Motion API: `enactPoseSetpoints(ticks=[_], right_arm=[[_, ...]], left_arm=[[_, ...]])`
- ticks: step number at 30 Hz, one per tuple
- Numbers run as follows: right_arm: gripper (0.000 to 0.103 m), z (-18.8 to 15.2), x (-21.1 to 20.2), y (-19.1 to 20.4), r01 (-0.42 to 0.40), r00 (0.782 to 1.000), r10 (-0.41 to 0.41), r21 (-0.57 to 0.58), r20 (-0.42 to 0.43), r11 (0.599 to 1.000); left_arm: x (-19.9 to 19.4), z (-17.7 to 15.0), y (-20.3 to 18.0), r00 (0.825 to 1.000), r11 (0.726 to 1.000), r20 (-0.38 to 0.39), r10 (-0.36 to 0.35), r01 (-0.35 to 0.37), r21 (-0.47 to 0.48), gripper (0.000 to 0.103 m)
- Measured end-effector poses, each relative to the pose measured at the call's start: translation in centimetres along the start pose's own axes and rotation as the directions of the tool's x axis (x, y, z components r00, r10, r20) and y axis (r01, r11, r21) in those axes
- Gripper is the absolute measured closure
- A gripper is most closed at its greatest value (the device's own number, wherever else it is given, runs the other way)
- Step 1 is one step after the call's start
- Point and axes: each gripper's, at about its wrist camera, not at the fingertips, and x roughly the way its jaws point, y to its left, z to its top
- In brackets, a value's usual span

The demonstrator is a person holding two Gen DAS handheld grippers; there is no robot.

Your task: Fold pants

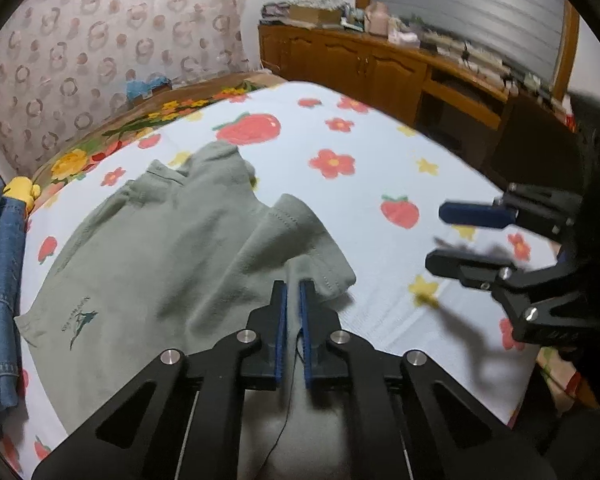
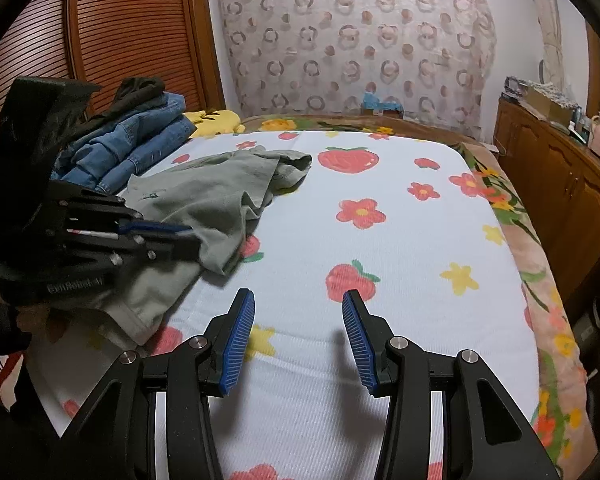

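Left tool [image 1: 293, 300]: jaws nearly closed, pinching a fold of the grey-green pants [image 1: 172, 248] at the hem nearest the camera. Right tool [image 2: 299, 322]: jaws wide apart, holding nothing, poised over the bare flower-and-strawberry bedsheet [image 2: 400, 240] just beside the garment. The pants lie rumpled on the bed's left half, next to a denim pile [image 2: 132, 140].

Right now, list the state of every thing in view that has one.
left gripper: shut on the green pants' edge.
right gripper: open, holding nothing, above the sheet.
green pants: rumpled, partly folded over, lying on the bed.
denim clothes: stacked at the bed's far left side.
strawberry sheet: spread flat.
cabinet doors: closed.
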Motion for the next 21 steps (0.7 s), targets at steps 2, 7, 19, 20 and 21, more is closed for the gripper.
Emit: enactPoseSetpoints(ticks=[2,7,19,20,21], right_arm=[[0.055,0.0,0.0,0.0,0.002,1.000,-0.002,-0.004,0.001,1.000],[0.055,0.1,0.0,0.1,0.014,1.000,-0.014,-0.014,-0.002,1.000],[0.055,0.7,0.0,1.0,0.012,1.000,-0.012,-0.041,-0.002,0.999],[0.055,0.7,0.0,1.0,0.011,1.000,-0.011,-0.044,-0.002,0.999],[0.055,0.8,0.0,1.0,0.009,1.000,-0.009,-0.047,-0.002,0.999]], left_arm=[[-0.9,0.2,0.4,1.000,1.000,0.030,0.007,-0.007,-0.016,0.096],[-3.8,0.4,2.3,0.995,0.998,0.096,0.023,-0.017,-0.066,0.096],[-5.1,-0.2,5.0,0.991,0.991,0.127,0.047,-0.031,-0.126,0.099],[-5.1,-0.3,5.3,0.991,0.990,0.127,0.052,-0.035,-0.134,0.099],[-5.1,-0.4,5.4,0.990,0.990,0.128,0.053,-0.035,-0.136,0.099]])
